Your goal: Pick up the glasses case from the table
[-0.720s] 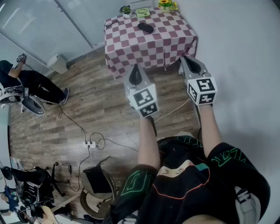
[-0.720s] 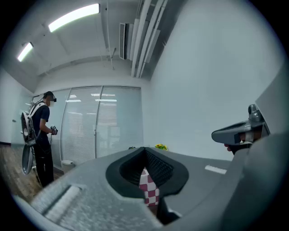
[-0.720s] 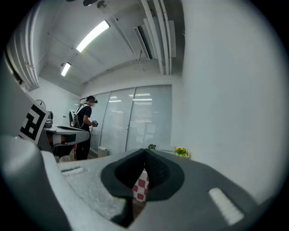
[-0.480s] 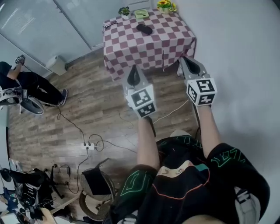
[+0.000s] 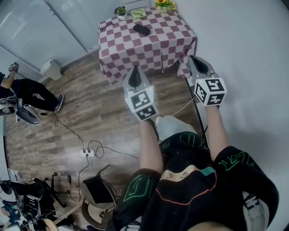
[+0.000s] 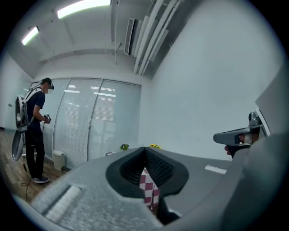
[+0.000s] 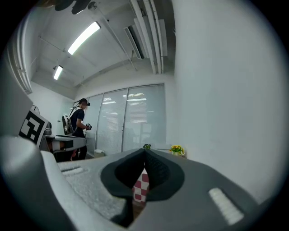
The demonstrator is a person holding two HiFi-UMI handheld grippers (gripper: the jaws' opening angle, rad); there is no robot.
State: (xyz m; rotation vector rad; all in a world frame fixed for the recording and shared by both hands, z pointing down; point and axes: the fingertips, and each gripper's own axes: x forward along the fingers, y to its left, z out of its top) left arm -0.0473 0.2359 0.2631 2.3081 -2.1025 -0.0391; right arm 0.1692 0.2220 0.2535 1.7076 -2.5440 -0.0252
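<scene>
So the glasses case [image 5: 142,30] is the dark oval thing lying on the table [image 5: 149,49], the one with the red-and-white checked cloth. It's towards the far side, flat on the cloth, and nothing is touching it. Along the far edge behind it there's a little potted plant [image 5: 120,11], a green dish [image 5: 138,13] (too small to be sure what it is) and some yellow flowers [image 5: 162,3], all apart from the case. The table sits in the corner by the white wall [image 5: 244,54], on a wood floor [image 5: 90,108].

The left claw [image 5: 136,68] and right claw [image 5: 195,59] are held out in front of the person, side by side and aimed at the table, but well short of the case. In each claw's own view the tips are pressed together with nothing between them. You just see a bit of the checked cloth through the gap lower down.

Off to the left there's another person [image 5: 27,88] in dark clothes, and a power strip [image 5: 88,153] with cables trailing on the floor
</scene>
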